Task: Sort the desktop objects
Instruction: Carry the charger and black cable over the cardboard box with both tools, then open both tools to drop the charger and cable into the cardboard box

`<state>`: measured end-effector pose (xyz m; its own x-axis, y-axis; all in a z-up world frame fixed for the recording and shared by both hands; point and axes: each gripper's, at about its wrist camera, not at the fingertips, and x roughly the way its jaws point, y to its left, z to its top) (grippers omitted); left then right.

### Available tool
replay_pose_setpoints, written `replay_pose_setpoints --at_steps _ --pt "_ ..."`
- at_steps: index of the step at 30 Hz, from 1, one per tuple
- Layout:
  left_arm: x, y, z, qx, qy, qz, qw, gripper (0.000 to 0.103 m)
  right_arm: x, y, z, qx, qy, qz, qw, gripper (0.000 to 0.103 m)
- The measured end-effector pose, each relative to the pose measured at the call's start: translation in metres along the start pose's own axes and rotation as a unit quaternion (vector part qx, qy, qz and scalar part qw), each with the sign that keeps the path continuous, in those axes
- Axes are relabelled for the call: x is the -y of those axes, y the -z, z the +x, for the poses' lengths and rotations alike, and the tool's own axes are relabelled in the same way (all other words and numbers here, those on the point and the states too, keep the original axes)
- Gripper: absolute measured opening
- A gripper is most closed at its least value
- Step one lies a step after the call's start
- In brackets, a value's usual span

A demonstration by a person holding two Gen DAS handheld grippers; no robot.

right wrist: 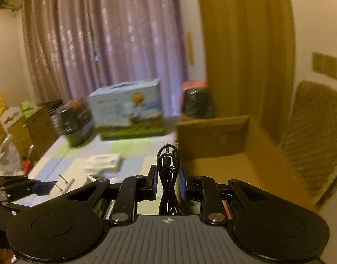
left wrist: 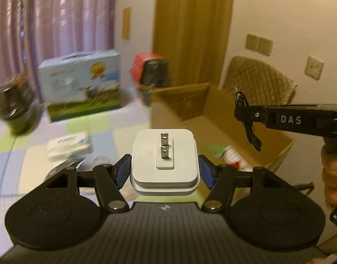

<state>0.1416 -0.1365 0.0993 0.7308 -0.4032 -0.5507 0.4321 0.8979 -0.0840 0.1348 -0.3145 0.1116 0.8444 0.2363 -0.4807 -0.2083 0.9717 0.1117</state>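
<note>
Charger (left wrist: 164, 165) sits clamped between the blue pads (left wrist: 122, 171) of the left hand-held gripper (left wrist: 164, 171), centre of the left wrist frame, prongs up, lifted off the tabletop (left wrist: 18, 154). Rigid plastic block, smooth sides, moderately dense by the look; a flat-side pinch like this one should hold, but glossy faces could slip if grip loosens. Avoid taking it by the prongs.

Cable (right wrist: 168, 176) is a coiled black audio lead, pinched in the right hand-held gripper (right wrist: 168, 182), lower centre of the right wrist frame, plugs sticking up, loops hanging below. Light, floppy, will swing and can snag on a box edge; best held across the bundle's middle, as now.

Both grippers narrow, each closed on its item. Right gripper also shows at right of the left wrist frame with the cable dangling over the cardboard box (left wrist: 212, 114). A few items visible inside the box, blurred.

Tissue pack (right wrist: 103, 162) lies on the tabletop, left of centre. Likely next: drop both into the box. My read only.
</note>
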Motion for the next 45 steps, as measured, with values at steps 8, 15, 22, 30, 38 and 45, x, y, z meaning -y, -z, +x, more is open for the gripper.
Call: replay_pose_setpoints --at_steps 8,15,22,30,38,45 --pt "0.063 -0.03 0.037 0.015 0.051 0.004 0.9986 0.06 0.067 -0.012 -0.012 -0.007 0.039 0.029 0.999 0.017" --pt "0.091 -0.031 0.076 0.001 0.061 0.005 0.9981 0.06 0.104 -0.006 -0.006 -0.017 0.045 0.057 0.997 0.017" --pt "0.09 -0.027 0.09 -0.002 0.059 0.003 0.9983 0.061 0.12 0.002 0.005 -0.034 0.046 0.068 0.996 0.017" --pt "0.065 -0.029 0.082 0.002 0.038 -0.015 0.9992 0.064 0.114 0.01 0.018 -0.051 0.036 0.074 0.995 0.017" --pt "0.037 -0.025 0.07 -0.002 0.016 -0.02 0.9997 0.067 0.104 0.006 0.02 -0.048 0.023 0.083 0.995 0.048" --pt "0.008 -0.018 0.054 -0.001 -0.008 -0.018 0.9998 0.071 0.092 -0.003 0.009 -0.031 0.024 0.082 0.996 0.054"
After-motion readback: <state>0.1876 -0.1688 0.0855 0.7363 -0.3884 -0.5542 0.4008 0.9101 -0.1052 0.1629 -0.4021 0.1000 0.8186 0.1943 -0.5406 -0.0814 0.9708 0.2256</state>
